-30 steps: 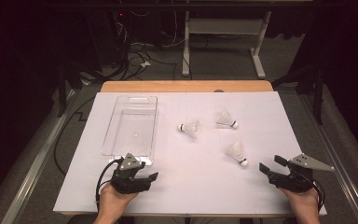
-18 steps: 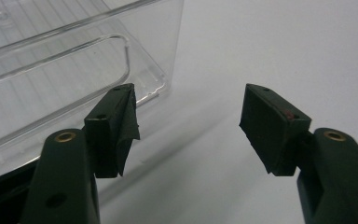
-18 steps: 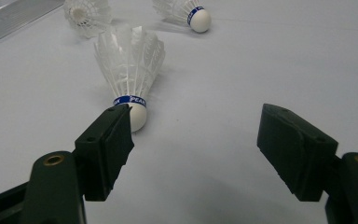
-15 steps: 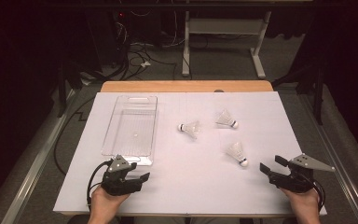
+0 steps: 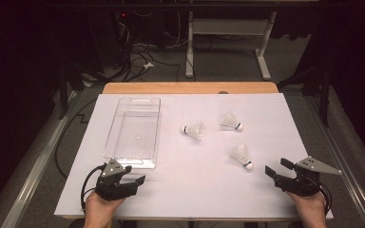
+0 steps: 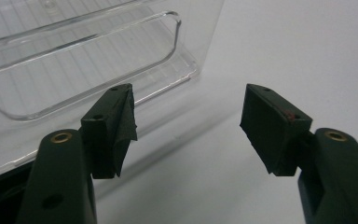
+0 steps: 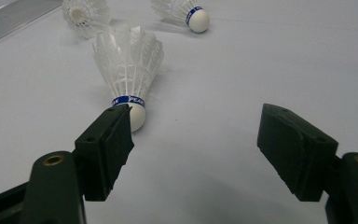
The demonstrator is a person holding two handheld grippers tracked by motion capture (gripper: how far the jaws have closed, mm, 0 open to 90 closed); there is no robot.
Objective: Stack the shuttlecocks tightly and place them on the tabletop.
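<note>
Three shuttlecocks lie on the white tabletop (image 5: 190,190); the nearest shuttlecock (image 7: 128,70) sits just ahead of the right gripper (image 7: 200,149), fingers wide apart, empty. Close around its cork, gently; left gripper (image 6: 186,126) gapes idle beside the clear tray (image 5: 134,133).

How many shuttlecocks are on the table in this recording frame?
3, all lying on the white table cover: one right of the clear tray, one farther back and right, and one nearest the right gripper. None seems hidden.
</note>
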